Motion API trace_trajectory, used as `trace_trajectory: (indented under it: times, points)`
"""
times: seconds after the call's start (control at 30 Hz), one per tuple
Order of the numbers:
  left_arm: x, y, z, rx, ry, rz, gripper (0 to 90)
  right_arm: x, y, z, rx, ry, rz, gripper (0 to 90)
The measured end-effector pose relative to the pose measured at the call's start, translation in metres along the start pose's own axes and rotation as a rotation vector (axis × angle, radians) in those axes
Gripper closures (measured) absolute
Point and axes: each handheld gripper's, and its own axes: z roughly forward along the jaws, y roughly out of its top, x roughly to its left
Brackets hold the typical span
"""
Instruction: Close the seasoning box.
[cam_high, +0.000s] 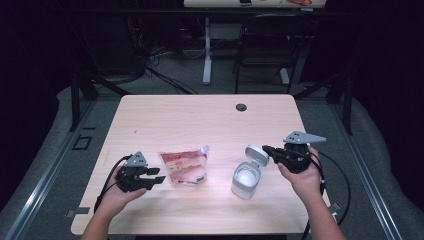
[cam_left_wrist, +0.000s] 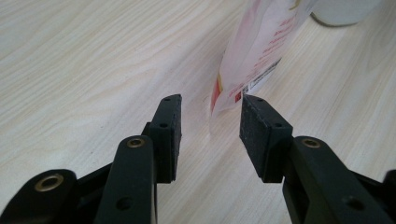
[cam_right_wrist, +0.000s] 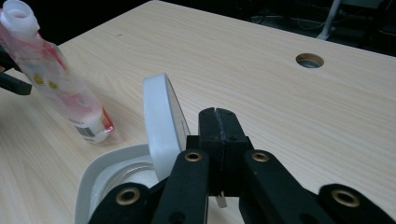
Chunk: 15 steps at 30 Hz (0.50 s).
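A red-and-white refill pouch (cam_high: 184, 167) with a white spout lies on the wooden table (cam_high: 200, 120), left of centre. My left gripper (cam_high: 159, 175) rests just left of it, open. In the left gripper view the pouch's bottom corner (cam_left_wrist: 261, 46) sits just ahead of the gap between the jaws (cam_left_wrist: 210, 102), and no pad presses on it. A white container (cam_high: 246, 180) stands to the right with its hinged lid (cam_high: 256, 152) flipped up. My right gripper (cam_right_wrist: 218, 112) is shut, its tip beside the raised lid (cam_right_wrist: 161, 121). A thin white sliver shows low between its jaws; what it is stays unclear.
A round cable hole (cam_high: 241, 107) sits in the table's far middle. A black chair (cam_high: 265, 45) and a desk leg (cam_high: 207, 50) stand beyond the far edge. The container's open mouth (cam_right_wrist: 107, 177) lies right under my right gripper.
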Motion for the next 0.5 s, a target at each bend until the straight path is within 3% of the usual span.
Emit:
trace_trajectory:
  times: [0.5]
  points:
    - [0.000,-0.001,0.000,-0.001,0.003,0.002,58.8,0.019,-0.010,0.004,-0.020,0.053,-0.004,90.0]
